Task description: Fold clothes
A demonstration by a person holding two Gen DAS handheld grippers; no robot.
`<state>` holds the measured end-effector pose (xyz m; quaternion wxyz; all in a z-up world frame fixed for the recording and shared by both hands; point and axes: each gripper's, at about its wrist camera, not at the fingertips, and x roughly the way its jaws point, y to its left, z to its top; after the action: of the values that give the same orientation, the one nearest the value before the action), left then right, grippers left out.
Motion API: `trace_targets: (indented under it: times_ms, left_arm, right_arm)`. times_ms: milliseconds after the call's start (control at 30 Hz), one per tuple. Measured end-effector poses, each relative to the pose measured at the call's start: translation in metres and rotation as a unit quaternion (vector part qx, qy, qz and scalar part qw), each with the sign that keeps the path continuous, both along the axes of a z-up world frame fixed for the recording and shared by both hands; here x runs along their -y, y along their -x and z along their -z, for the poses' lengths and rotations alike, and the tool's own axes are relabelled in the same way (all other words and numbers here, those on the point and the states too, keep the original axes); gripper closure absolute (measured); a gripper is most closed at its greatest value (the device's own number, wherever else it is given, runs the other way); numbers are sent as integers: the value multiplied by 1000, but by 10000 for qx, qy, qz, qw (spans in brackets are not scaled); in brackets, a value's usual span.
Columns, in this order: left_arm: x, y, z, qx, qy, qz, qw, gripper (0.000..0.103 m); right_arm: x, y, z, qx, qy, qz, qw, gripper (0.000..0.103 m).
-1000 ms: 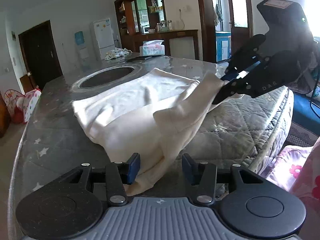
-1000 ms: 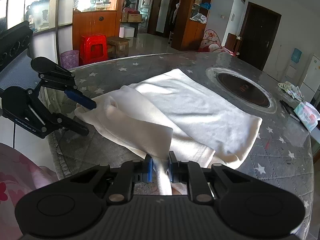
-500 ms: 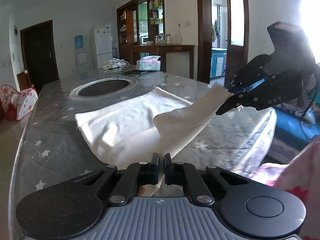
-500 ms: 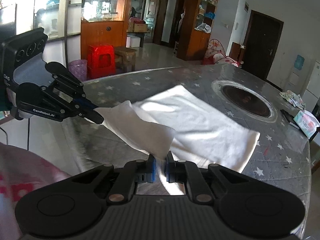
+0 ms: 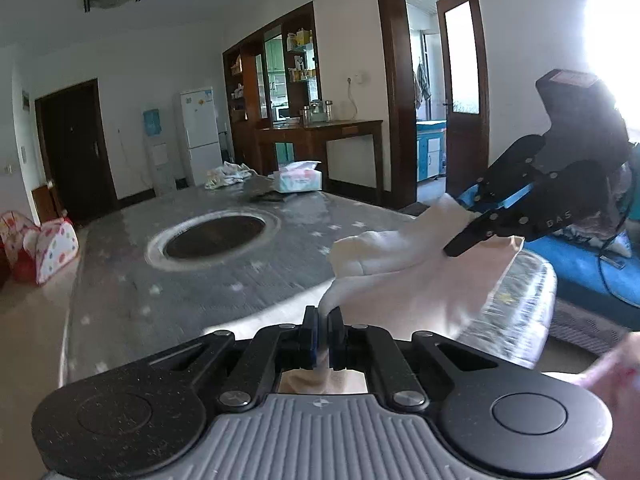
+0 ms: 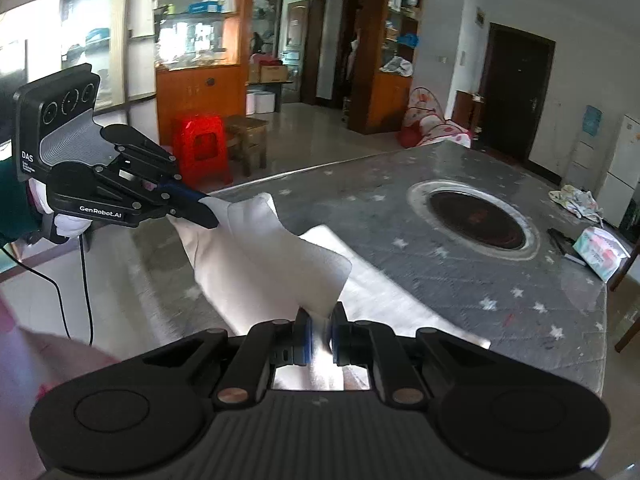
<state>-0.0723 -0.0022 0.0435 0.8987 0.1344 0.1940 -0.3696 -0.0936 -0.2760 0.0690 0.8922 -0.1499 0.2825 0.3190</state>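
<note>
I'm lifting the cream-white cloth garment off the near edge of the grey star-quilted bench. Left gripper and right gripper jaws are both clamping its corners. Next move is probably carrying them toward the far edge, keeping the span taut.

- The white garment's lower part hung behind the left gripper's body, out of sight.
- Motion blur smeared the worktop's near edge.
- A pink blur at the frame edge was unreadable.
</note>
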Motion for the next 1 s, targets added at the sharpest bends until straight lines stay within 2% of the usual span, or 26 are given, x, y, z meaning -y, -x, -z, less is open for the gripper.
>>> trace_targets:
  times_ms: [200,267,433,567,700,833,1000]
  left_arm:
    - [24,-74,7,-192,-135,-190,9995,98]
    - [33,-101,16,-390,-126,-274,9988,98]
    - [48,-149,44,-779,-189,-594,9950,98]
    - [53,-170,67,-912,-303,-841,9918,95]
    - [53,-180,81,-1049,-356,-1020,9886,87]
    - [48,-183,84,-1031,-313,-1254,9862,76]
    - [36,-178,76,-929,-238,-1585,9827,63]
  right_arm:
    - [10,-72,10,-101,130,312,9994,95]
    - [12,-94,17,-164,173,418,9988,95]
    - [16,-145,53,-456,208,719,9961,95]
    - [15,-167,82,-675,179,937,9932,93]
    - [18,-176,102,-804,185,1168,9897,82]
    - [28,-176,100,-719,81,1455,9867,74]
    - [45,-166,85,-470,-10,1830,9820,73]
